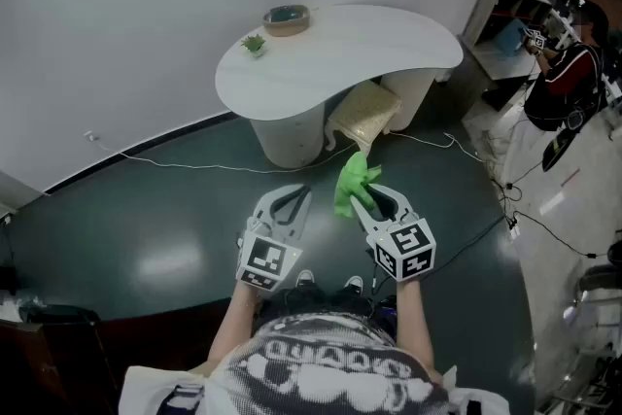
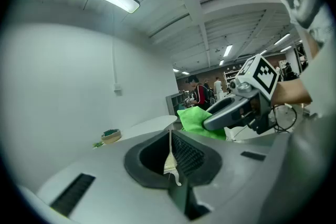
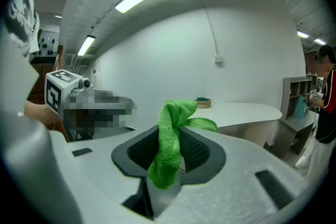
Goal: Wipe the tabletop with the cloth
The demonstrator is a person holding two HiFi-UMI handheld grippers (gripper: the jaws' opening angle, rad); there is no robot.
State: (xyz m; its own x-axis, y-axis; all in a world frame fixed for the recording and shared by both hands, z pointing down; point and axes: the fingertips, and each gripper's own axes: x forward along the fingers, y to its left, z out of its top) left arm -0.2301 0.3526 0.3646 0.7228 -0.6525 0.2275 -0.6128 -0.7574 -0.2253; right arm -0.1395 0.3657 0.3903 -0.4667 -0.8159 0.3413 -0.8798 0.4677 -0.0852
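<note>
A white wall and dark floor (image 1: 146, 219) surround a curved white tabletop (image 1: 360, 53) bearing 1 bowl (image 1: 286, 17) and 1 small plant (image 1: 255, 44); the person stands well apart from it; the right gripper (image 1: 362, 192) is clamped on the green cloth (image 1: 350, 176), which bunches above its jaws; the left gripper (image 1: 296, 197) is closed, nothing between its jaws.

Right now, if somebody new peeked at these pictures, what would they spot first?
The bright green cloth jumps out: it is pinched in the right gripper, held up over the dark floor. Next is the curvy white table ahead by the wall, with a bowl and a tiny plant near its left end. The left gripper is shut and empty.
</note>
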